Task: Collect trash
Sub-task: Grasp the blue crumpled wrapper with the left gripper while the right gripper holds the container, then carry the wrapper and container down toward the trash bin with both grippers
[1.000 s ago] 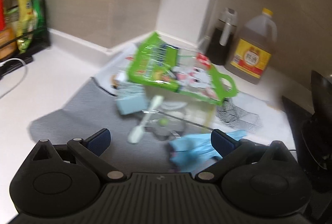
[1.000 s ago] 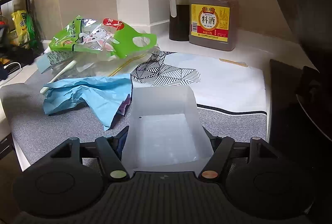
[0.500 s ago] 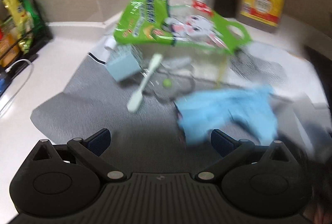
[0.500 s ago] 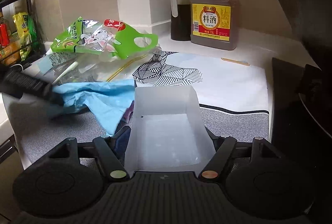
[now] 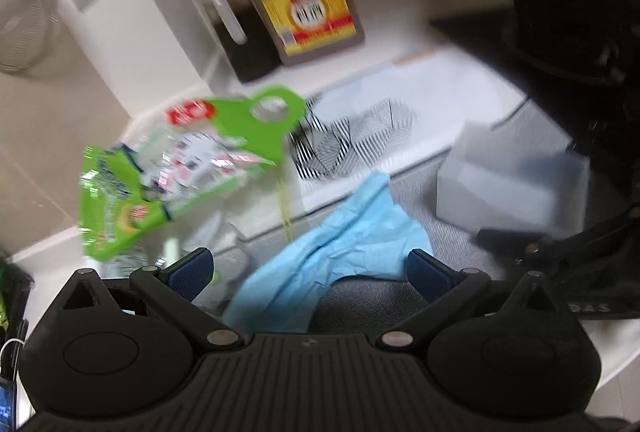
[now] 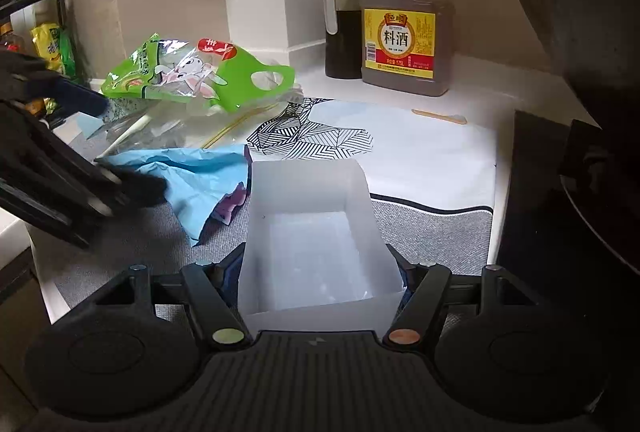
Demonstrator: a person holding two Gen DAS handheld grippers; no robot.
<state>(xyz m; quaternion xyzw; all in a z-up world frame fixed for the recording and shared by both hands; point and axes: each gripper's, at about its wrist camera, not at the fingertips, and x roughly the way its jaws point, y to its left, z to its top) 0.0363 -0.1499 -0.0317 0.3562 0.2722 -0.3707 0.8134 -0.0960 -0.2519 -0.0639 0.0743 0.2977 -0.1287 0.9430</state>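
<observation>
Rolled and lowered since a second ago, the left gripper (image 5: 308, 268) now frames the blue paper (image 5: 340, 252), which lies crumpled between its wide-open jaws, not pinched by either pad. In the right wrist view that gripper (image 6: 100, 152) enters from the left edge, one finger over the paper's (image 6: 192, 176) near end; whether it touches is lost in blur. The right gripper (image 6: 320, 272) holds its place, jaws set wide and pressing the sides of a white box (image 6: 316, 232), its open top facing the camera. The gap has narrowed slightly in the last half second, box between the pads. Beyond the paper sits a green bag (image 6: 188, 76) with a white stick (image 6: 128, 132) beneath it, partly hidden under clear film. All rest on a grey mat (image 6: 432, 232) over a white counter (image 6: 480, 80), beside a patterned sheet (image 6: 420, 148). A liquor jug (image 6: 404, 24) and dark bottle (image 6: 344, 28) stand at the wall; a black wok (image 6: 592, 48) is cut off at right.
</observation>
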